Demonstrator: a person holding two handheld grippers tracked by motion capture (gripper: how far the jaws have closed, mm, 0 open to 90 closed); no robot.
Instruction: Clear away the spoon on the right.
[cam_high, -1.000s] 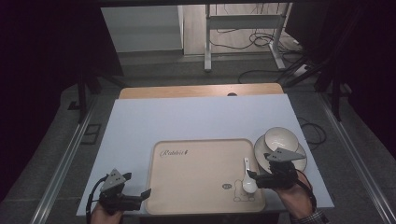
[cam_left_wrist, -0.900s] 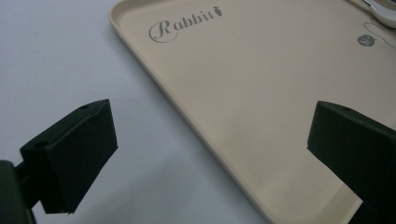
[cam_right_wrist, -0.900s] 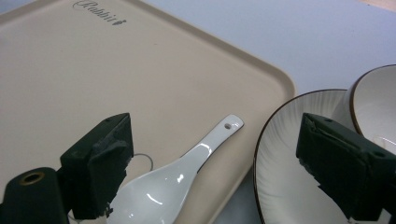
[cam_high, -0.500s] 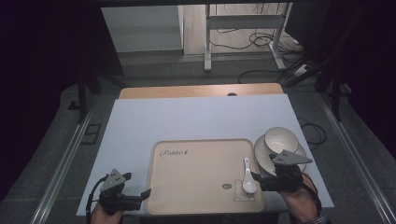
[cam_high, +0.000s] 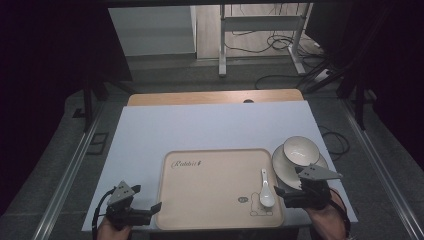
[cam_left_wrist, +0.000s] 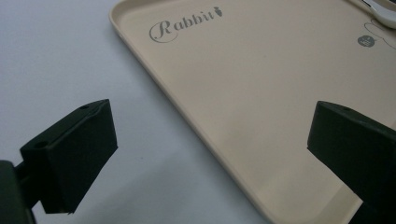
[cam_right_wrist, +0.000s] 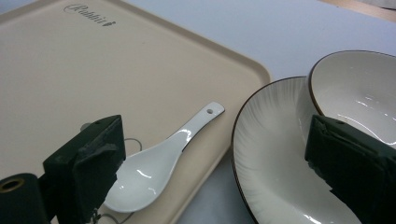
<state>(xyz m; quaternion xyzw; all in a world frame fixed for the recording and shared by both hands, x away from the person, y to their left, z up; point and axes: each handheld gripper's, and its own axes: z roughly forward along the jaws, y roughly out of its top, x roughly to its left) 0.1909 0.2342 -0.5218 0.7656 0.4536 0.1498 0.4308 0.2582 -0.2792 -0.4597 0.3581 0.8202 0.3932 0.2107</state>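
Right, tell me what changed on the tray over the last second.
The right gripper has drawn back from the white spoon toward the tray's right edge, its jaws just opening, nothing between them. The spoon lies released on the beige tray. The left gripper, the plate and the bowl kept their places.

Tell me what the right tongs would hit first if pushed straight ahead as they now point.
Probably the white spoon on the beige tray, just ahead between the open right tongs; the plate rim sits close beside, so depth is uncertain.
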